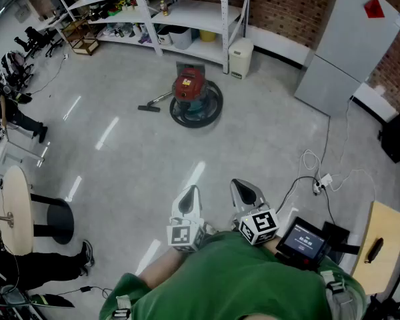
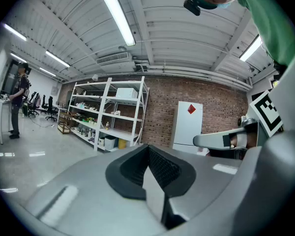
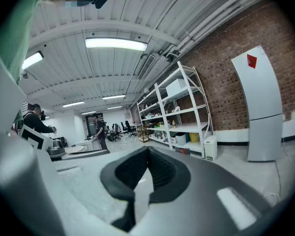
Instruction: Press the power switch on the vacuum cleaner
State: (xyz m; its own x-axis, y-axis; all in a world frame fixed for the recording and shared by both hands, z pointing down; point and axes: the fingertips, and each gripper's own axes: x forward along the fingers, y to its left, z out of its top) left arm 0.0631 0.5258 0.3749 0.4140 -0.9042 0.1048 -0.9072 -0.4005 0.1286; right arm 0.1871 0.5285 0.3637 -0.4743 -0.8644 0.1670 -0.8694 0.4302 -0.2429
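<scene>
Afar, round red vacuum cleaner (image 1: 190, 89)

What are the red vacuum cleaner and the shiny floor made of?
Vacuum cleaner: looks like red plastic on top, slightly glossy, with a dark base ring; too small to be sure. Floor: smooth grey, probably sealed concrete or a coating; white streaks of reflected light show its gloss.

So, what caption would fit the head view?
Left gripper and right gripper, both shut, face a distant red vacuum cleaner.
</scene>
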